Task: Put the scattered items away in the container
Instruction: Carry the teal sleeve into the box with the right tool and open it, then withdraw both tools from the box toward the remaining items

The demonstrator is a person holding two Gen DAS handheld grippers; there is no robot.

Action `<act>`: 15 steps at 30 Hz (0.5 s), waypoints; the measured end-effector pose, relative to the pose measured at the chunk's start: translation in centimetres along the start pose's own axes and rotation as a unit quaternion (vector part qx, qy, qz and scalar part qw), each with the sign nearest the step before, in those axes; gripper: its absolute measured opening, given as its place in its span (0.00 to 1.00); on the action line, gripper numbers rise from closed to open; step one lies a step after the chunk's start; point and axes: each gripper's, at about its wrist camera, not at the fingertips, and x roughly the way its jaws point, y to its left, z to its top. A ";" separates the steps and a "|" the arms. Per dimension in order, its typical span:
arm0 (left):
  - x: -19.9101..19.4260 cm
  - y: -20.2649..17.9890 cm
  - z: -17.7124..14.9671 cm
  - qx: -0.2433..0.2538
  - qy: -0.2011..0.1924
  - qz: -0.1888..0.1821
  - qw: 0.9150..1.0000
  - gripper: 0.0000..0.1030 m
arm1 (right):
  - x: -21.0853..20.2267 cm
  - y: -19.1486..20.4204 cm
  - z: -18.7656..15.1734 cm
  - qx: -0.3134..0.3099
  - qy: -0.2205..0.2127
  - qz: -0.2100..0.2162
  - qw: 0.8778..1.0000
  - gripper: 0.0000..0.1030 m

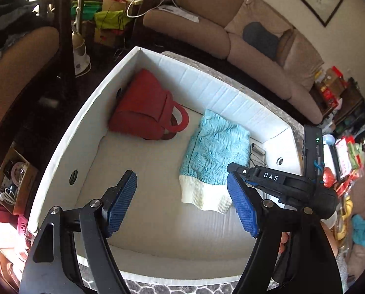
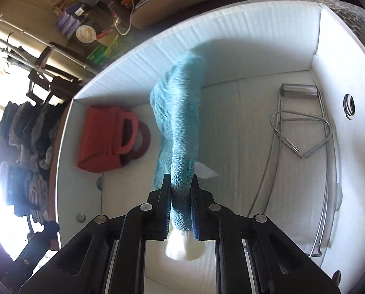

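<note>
A white box (image 1: 231, 98) holds a red handbag (image 1: 143, 110) at its far left and a teal knit sweater (image 1: 214, 147) with a white hem towards the right. My left gripper (image 1: 180, 176) hangs open above the box floor, with nothing between its blue pads (image 1: 123, 196). The right gripper (image 1: 234, 169) reaches in from the right at the sweater's edge. In the right wrist view my right gripper (image 2: 180, 180) is shut on a bunched fold of the sweater (image 2: 180, 112), which trails down into the box (image 2: 231, 36) beside the handbag (image 2: 101, 137).
A bent metal wire rack (image 2: 302, 132) lies on the box floor at the right end. The box sits on a grey patterned surface (image 1: 138, 286). A brown sofa (image 1: 207, 31) runs behind it. Packets and clutter (image 1: 342, 152) crowd the right side.
</note>
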 end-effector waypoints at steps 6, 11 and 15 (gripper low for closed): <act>0.6 -1.6 -0.5 0.023 0.019 0.009 1.000 0.71 | -0.6 -1.2 0.1 -0.018 -0.004 -0.059 0.998 0.21; 0.6 -2.3 -0.7 0.028 0.023 0.014 0.999 0.71 | -2.2 -1.8 0.4 -0.009 0.020 -0.041 0.999 0.66; 0.2 -3.1 -1.3 0.036 0.022 0.015 0.999 0.80 | -6.0 -0.8 0.6 -0.038 -0.032 -0.034 0.998 0.66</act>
